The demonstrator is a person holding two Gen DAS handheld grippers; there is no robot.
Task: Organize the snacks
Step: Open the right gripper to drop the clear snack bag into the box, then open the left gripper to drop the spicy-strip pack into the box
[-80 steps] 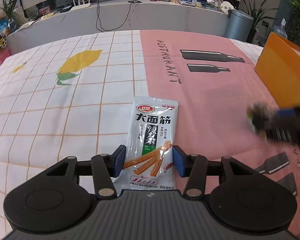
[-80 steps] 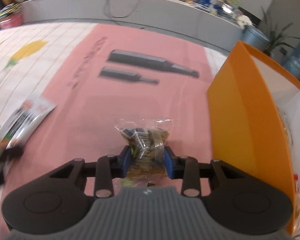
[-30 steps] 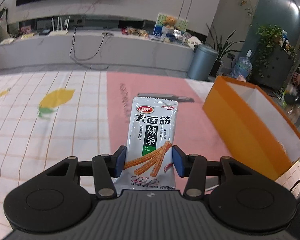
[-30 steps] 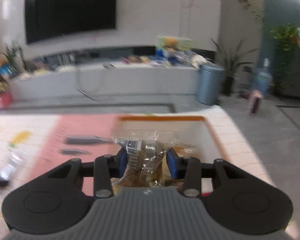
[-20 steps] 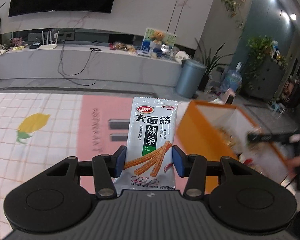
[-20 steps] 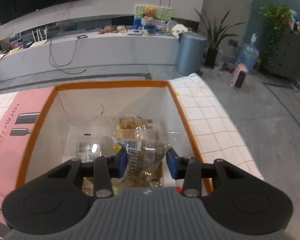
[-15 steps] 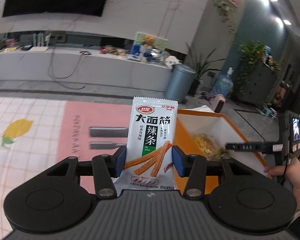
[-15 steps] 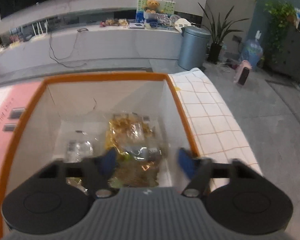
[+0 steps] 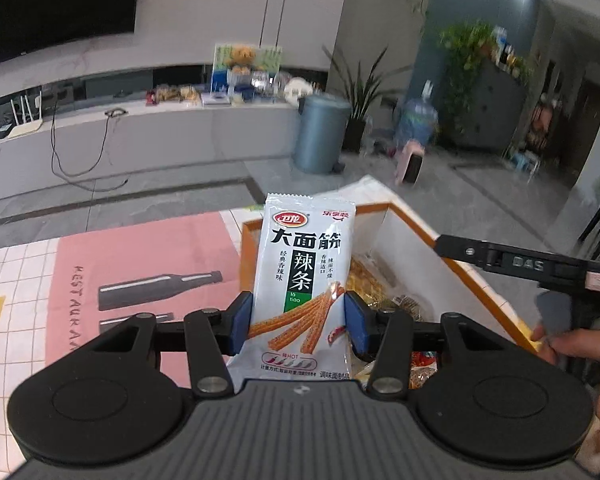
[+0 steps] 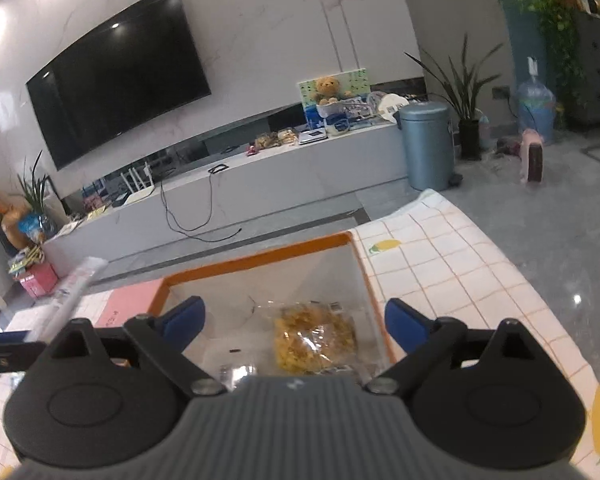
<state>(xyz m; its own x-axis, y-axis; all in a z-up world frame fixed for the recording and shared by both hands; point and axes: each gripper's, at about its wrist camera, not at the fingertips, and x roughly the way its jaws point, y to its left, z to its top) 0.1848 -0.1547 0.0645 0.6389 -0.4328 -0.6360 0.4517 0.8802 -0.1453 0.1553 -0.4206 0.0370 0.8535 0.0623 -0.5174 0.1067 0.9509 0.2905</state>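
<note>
The left gripper (image 9: pixel 296 322) pinches a light, limp, slick snack packet (image 9: pixel 302 292) low across its width; the right gripper (image 10: pixel 296 320), fingers opening wide, holds nothing above the orange box (image 10: pixel 260 258).

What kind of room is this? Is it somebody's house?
It looks like a living room in a home, though it could be a mock-up. A big dark TV hangs on the wall above a long low counter with a teddy bear on it, and potted plants stand nearby.
</note>
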